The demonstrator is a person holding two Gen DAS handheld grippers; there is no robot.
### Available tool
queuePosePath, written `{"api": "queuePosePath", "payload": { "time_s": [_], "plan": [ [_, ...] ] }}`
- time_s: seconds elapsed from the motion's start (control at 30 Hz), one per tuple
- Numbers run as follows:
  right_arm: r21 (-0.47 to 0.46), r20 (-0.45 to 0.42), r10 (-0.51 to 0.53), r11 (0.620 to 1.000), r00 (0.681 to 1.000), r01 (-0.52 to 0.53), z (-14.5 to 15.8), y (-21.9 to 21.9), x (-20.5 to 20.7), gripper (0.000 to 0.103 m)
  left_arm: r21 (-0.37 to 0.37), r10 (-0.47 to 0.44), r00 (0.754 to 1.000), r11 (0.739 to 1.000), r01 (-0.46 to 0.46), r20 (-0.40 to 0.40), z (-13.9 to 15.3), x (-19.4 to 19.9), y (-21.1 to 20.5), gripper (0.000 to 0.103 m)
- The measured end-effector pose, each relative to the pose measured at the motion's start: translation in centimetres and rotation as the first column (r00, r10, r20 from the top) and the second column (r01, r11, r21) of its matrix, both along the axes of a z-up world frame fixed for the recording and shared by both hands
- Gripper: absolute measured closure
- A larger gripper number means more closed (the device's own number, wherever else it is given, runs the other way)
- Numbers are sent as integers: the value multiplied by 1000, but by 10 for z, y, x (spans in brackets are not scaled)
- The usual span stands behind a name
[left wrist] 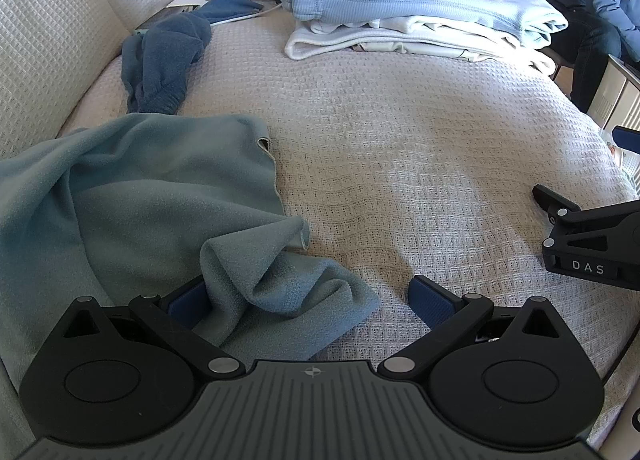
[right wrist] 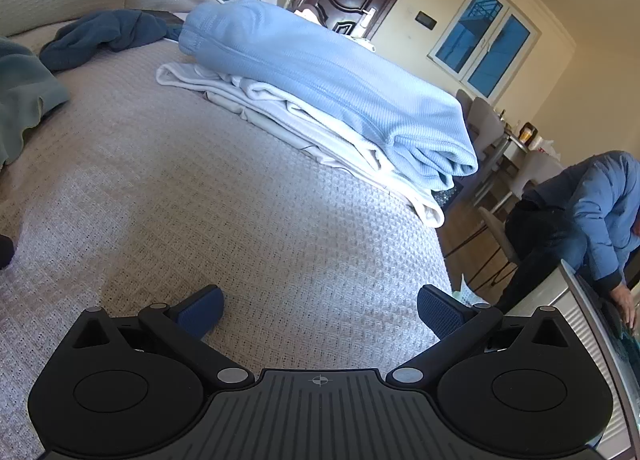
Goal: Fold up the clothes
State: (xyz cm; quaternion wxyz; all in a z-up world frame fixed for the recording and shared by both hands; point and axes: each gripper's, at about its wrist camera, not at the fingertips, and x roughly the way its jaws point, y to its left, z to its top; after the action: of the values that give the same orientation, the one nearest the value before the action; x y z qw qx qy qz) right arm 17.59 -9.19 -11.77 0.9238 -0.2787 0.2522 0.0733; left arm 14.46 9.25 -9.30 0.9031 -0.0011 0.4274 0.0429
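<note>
Clothes lay on the bed: a folded stack of pale blue over white at the far side, then a crumpled grey-green fleece near the left tool, then a dark blue garment beyond it. Left tool gaped wide, fleece draped between its pads, ungripped; right tool gaped wide, empty. Best spread the fleece flat, then pinch a true hem corner. No containers showed

Soft daylight, perhaps from the window; sharp centre, warped vignetted edges.
</note>
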Motion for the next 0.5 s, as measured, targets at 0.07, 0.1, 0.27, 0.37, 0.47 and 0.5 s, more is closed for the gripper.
{"api": "queuePosePath", "payload": {
  "time_s": [0.07,0.1,0.27,0.37,0.47,0.5],
  "plan": [
    [3,-1,-1,1000,1000,1,0,0,0,0,0,-1,1000,1000,1,-1,0,0,0,0],
    [3,-1,-1,1000,1000,1,0,0,0,0,0,-2,1000,1000,2,-2,0,0,0,0],
    [-7,6,-1,1000,1000,1,0,1,-1,0,0,-3,1000,1000,3,-1,0,0,0,0],
    [-7,6,-1,1000,1000,1,0,1,-1,0,1,-5,1000,1000,5,0,0,0,0,0],
    [-5,4,-1,1000,1000,1,0,1,-1,0,2,-6,1000,1000,6,0,-1,1,0,0],
    [-4,4,-1,1000,1000,1,0,1,-1,0,2,-6,1000,1000,6,0,0,0,0,0]
  ]
}}
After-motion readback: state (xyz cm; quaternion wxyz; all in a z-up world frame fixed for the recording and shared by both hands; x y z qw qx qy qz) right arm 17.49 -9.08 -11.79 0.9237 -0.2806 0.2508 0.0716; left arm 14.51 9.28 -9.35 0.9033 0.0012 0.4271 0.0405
